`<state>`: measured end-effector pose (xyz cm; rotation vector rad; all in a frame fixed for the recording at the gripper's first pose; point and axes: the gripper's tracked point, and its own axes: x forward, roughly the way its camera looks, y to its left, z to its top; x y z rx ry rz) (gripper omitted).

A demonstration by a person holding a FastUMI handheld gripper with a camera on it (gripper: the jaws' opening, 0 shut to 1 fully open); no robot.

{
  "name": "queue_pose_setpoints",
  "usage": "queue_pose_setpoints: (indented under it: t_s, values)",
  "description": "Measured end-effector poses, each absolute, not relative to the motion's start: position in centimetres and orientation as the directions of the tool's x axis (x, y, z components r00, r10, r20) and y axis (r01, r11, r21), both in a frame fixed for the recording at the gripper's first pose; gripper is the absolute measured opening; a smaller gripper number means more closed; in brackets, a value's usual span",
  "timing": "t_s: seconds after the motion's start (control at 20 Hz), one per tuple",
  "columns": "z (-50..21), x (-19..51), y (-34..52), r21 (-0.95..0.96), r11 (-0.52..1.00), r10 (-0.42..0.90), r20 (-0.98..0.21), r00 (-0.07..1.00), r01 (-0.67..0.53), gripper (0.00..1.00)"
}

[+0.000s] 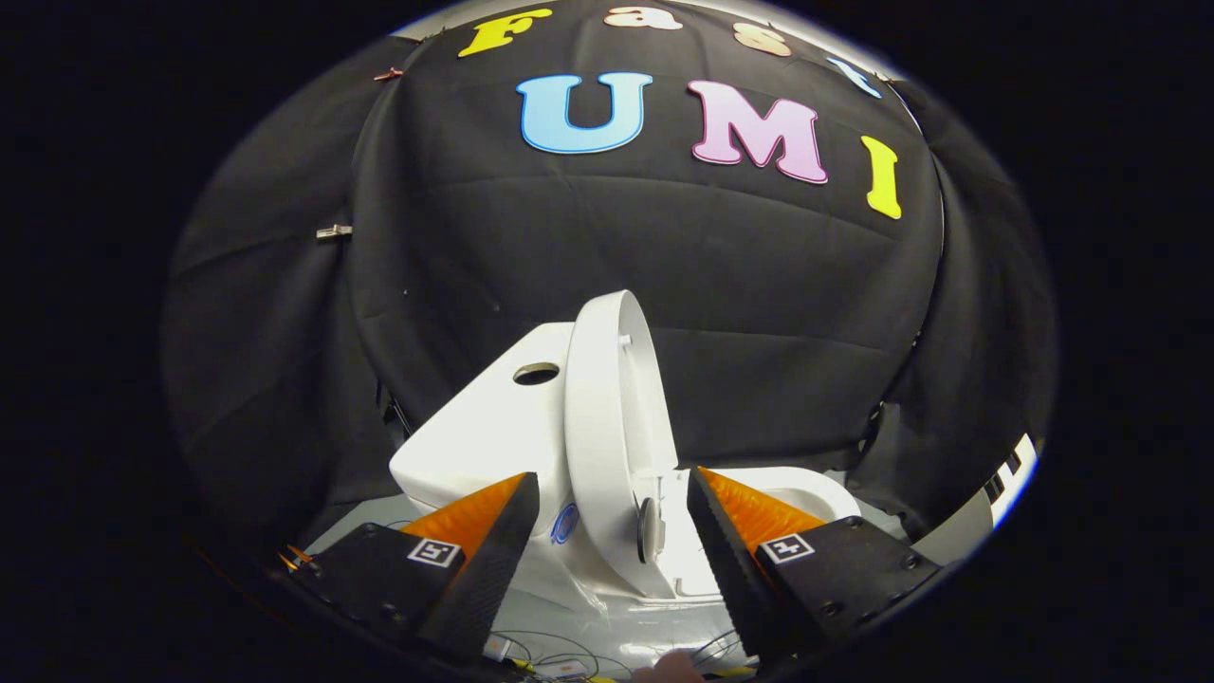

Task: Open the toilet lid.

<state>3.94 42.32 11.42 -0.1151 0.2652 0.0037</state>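
Toilet lid (607, 417) raised upright against tank (484, 427) | fingers (488, 531) spread, gripping nothing, lid beyond them

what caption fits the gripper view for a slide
Toilet lid raised upright against the tank, bowl exposed, seen between the open fingers of the hand-held gripper.

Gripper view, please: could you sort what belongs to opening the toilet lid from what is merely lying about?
For the job:
- lid, standing raised against the tank
- toilet
- gripper, fingers open, lid's edge between them, untouched

Lying about:
- cables on the floor
- clips on the cloth wall
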Motion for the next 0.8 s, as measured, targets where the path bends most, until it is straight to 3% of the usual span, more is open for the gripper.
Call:
queue_pose_setpoints:
  t_s: [0.25,0.5,0.8]
  values:
    - [15.8,2.1,42.5,-0.051,0.992,0.102,-0.186,0.977,-0.113,0.98]
    - [20.6,-0.5,39.3,0.02,0.979,0.205,-0.027,0.978,-0.204,0.99]
    - [20.2,-0.2,28.9,0.028,0.987,0.155,-0.003,0.988,-0.155,0.99]
